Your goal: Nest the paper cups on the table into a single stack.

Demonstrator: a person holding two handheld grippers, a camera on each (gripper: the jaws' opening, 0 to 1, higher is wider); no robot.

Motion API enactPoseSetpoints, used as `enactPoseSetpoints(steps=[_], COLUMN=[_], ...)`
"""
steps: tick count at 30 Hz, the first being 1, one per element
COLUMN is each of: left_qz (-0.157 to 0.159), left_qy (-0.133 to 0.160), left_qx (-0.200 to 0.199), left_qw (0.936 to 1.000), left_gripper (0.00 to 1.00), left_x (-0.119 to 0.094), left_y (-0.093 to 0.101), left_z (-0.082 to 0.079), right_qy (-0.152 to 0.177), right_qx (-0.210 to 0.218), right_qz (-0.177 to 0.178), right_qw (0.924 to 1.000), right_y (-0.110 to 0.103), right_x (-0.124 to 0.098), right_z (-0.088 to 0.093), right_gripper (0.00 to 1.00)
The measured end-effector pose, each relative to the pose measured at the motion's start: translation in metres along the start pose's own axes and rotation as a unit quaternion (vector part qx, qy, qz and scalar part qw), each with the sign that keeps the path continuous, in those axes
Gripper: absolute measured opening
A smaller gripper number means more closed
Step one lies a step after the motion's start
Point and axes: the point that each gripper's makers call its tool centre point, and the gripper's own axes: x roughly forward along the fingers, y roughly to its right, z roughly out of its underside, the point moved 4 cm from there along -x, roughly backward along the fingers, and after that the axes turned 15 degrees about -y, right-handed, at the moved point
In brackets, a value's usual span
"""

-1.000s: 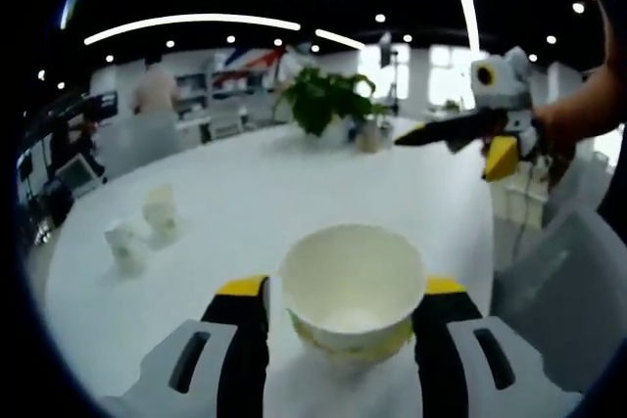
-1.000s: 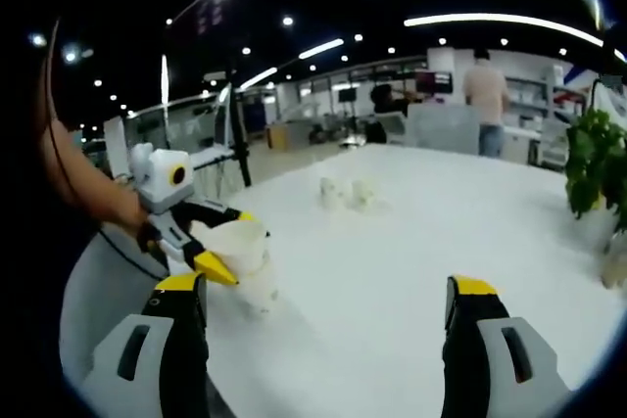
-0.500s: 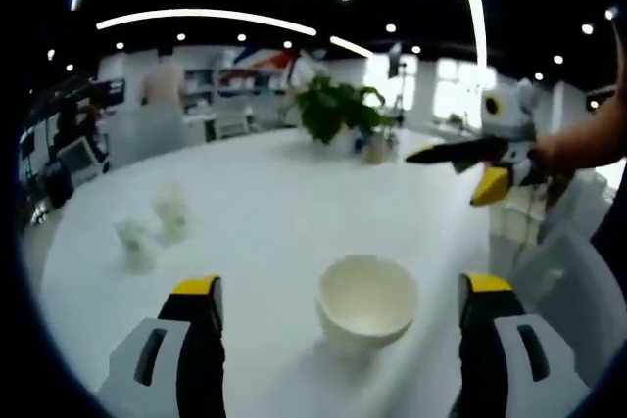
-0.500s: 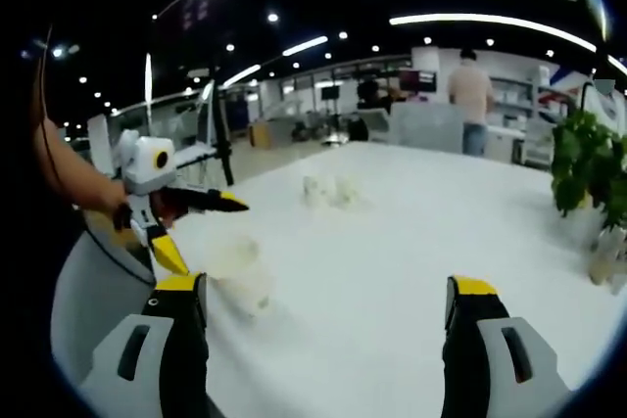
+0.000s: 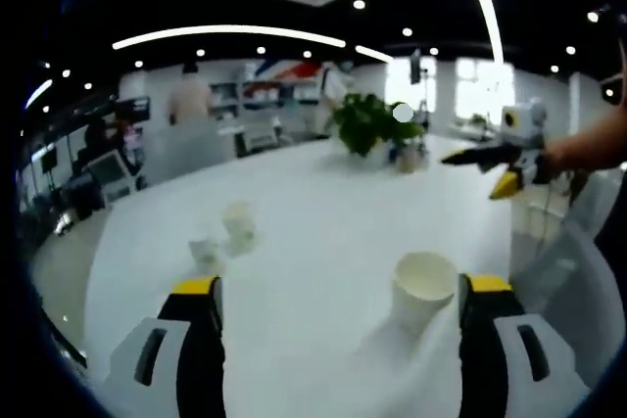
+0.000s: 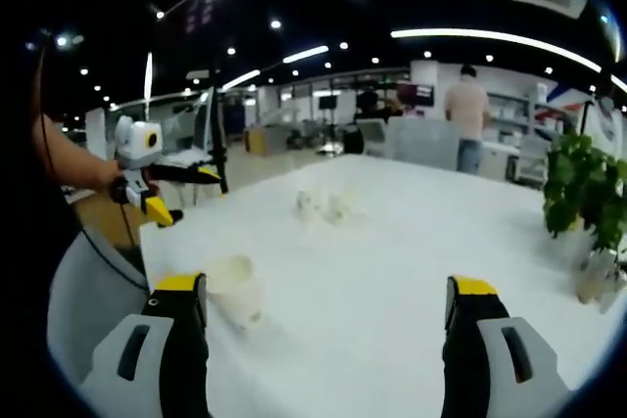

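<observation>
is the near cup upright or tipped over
Upright: the near paper cup stands on the white table, its open rim facing up.

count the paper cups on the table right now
3. One white paper cup stands alone on the round white table, near the left gripper's right finger. Two smaller-looking white paper cups, one beside the other, sit farther off. Blur may hide nested ones.

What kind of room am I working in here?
Probably an open-plan office or showroom: a long white table with a potted plant, ceiling spotlights and strip lighting, and desks and monitors behind.
</observation>
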Motion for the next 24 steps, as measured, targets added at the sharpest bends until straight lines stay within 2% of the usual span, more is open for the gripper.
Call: enactPoseSetpoints(steps=[8, 10, 16, 24], left_qz=[-0.039, -0.040, -0.048, -0.057], left_qy=[-0.008, -0.006, -0.003, -0.004], left_qx=[-0.020, -0.022, -0.006, -0.017], left_qw=[0.9990, 0.9989, 0.9988, 0.9982], left_gripper=[0.99, 0.99, 0.99, 0.99], left_x=[-0.024, -0.028, -0.032, -0.033], left_y=[-0.027, -0.028, -0.034, -0.039], left_z=[0.022, 0.023, 0.028, 0.032], right_qy=[0.005, 0.013, 0.006, 0.002], right_qx=[0.006, 0.006, 0.000, -0.009], right_qz=[0.000, 0.004, 0.007, 0.008], right_qw=[1.0000, 0.9999, 1.0000, 0.9999], right_y=[0.001, 0.002, 0.003, 0.005], right_x=[0.002, 0.002, 0.009, 0.014], right_z=[0.005, 0.003, 0.007, 0.004], right_gripper=[1.00, 1.00, 1.00, 1.00])
